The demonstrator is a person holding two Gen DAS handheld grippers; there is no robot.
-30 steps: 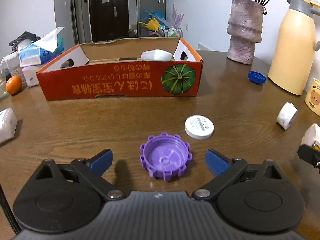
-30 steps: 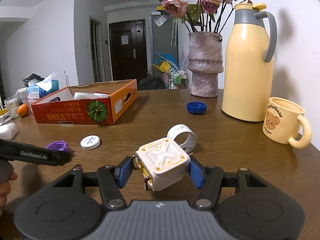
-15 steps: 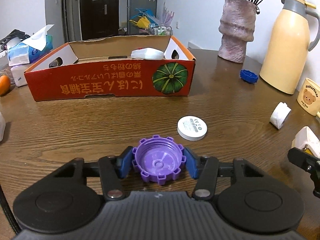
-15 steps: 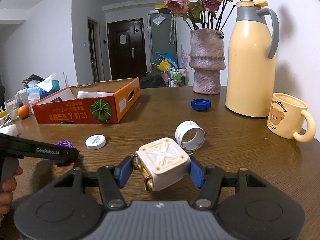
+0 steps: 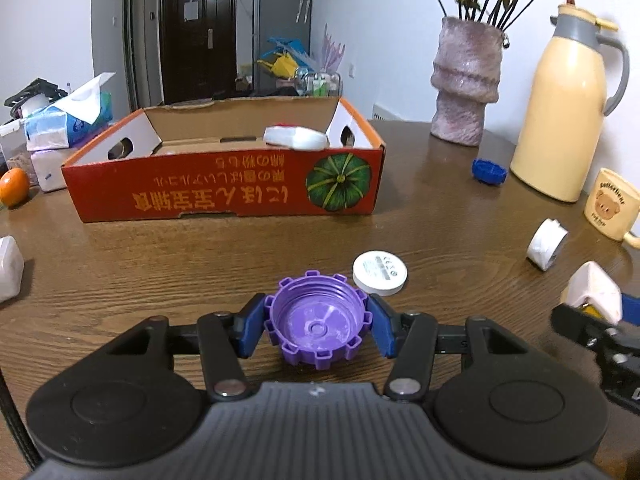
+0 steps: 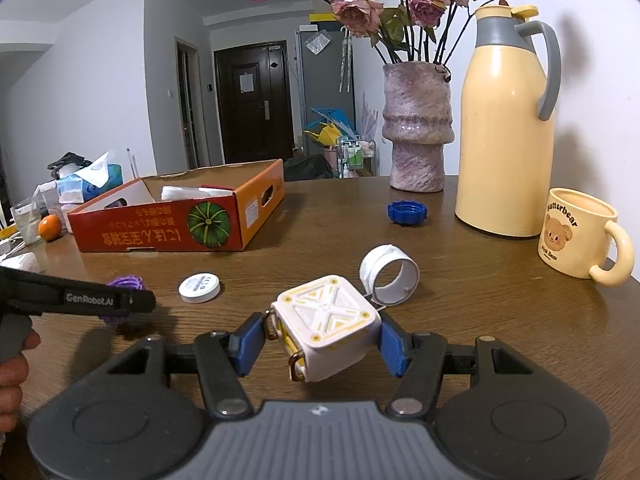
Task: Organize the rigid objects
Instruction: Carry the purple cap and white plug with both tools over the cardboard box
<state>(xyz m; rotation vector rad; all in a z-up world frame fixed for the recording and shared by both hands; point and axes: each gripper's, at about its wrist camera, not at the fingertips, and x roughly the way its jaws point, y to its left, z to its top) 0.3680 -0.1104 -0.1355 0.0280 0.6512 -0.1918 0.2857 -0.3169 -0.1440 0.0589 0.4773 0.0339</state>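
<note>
A dark wooden surface [image 5: 120,260] is carrying an open orange cardboard box [image 5: 224,192], which is holding a white object [image 5: 294,137]. In front of the box, the left tool [image 5: 318,322] is gripping a purple ridged plastic cap [image 5: 318,318]; the right tool [image 6: 324,330] is clamping a white-and-yellow cube [image 6: 324,326].

Lower centre of frame: right gripper [image 6: 323,339] clamped on white cube [image 6: 326,326], blue fingers [image 6: 251,337] pressing both sides. Behind: white ring [image 6: 389,274], blue cap [image 6: 407,211], orange box [image 6: 180,216] mid-left on desk [image 6: 500,300].
</note>
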